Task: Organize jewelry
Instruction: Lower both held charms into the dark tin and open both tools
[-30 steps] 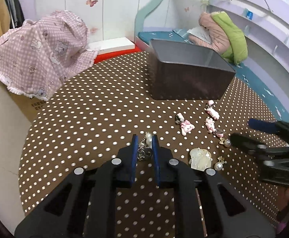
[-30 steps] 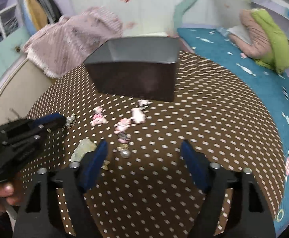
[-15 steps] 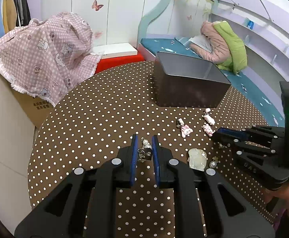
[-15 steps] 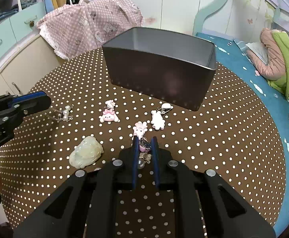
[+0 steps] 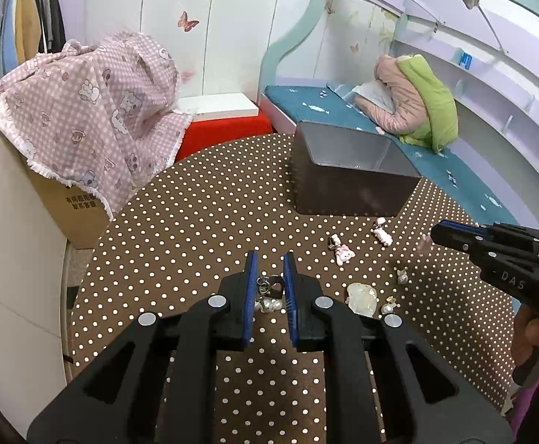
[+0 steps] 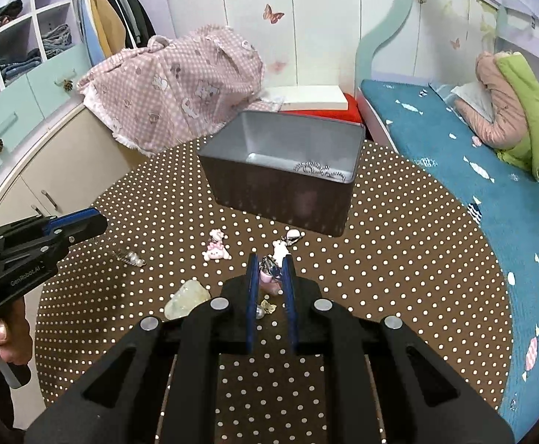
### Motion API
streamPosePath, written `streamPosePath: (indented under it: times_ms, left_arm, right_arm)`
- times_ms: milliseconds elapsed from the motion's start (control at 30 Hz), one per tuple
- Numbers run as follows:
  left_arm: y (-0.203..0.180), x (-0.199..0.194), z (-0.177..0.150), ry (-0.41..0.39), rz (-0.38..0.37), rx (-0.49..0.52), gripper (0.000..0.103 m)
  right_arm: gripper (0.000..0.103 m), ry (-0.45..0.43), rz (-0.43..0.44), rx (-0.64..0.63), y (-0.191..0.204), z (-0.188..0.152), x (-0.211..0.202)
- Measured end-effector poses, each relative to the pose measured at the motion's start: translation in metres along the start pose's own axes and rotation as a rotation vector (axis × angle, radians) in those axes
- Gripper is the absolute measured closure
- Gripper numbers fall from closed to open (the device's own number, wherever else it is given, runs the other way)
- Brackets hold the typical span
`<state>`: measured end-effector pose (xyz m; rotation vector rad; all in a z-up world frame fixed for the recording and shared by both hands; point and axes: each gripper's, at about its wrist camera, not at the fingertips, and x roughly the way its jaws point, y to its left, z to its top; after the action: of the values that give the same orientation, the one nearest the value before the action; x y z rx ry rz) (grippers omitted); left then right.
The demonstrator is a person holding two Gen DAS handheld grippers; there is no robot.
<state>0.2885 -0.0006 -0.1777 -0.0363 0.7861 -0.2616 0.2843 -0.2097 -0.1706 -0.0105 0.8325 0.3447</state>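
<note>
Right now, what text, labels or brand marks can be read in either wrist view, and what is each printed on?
"DAS", after a dash: on the right gripper body, seen from the left wrist.
"GenRobot.AI", last letters blurred: on the left gripper body, seen from the right wrist.
Chinese characters on the cardboard box: too small to read.
Nothing else legible.

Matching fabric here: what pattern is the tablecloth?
Brown tablecloth with white polka dots, clearest in the right wrist view.

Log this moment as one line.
left gripper: shut on pearl charm | right gripper: shut on pink charm | tin box: holds chain
</note>
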Motion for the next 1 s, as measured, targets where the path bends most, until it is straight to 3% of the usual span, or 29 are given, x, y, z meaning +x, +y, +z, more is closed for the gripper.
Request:
streamPosePath:
  times_ms: [333,633,833,1000]
  left_arm:
    - [-0.007,-0.058,0.040,-0.134,-0.052,0.055,0.089]
    - [-0.025,-0.092,0.107,-0.260,-0.131,0.108,0.089]
    - [-0.038,-0.089,0.148,-0.279,-0.171,0.136,0.089]
    - [-0.051,-0.061,0.170,-0.236,-0.188,0.141,0.089]
  right_arm:
    - [0.092,-0.108,0.022,-0.023,0.004,0.027,-0.042]
    - [0.092,-0.233,-0.010,-0.086,0.006,0.081,-0.079]
    - [0.092,-0.248,-0.017,-0.090,-0.002,0.107,-0.075]
    - [0.092,-0.204,-0.026,-0.085,-0.009,0.122,-0.052]
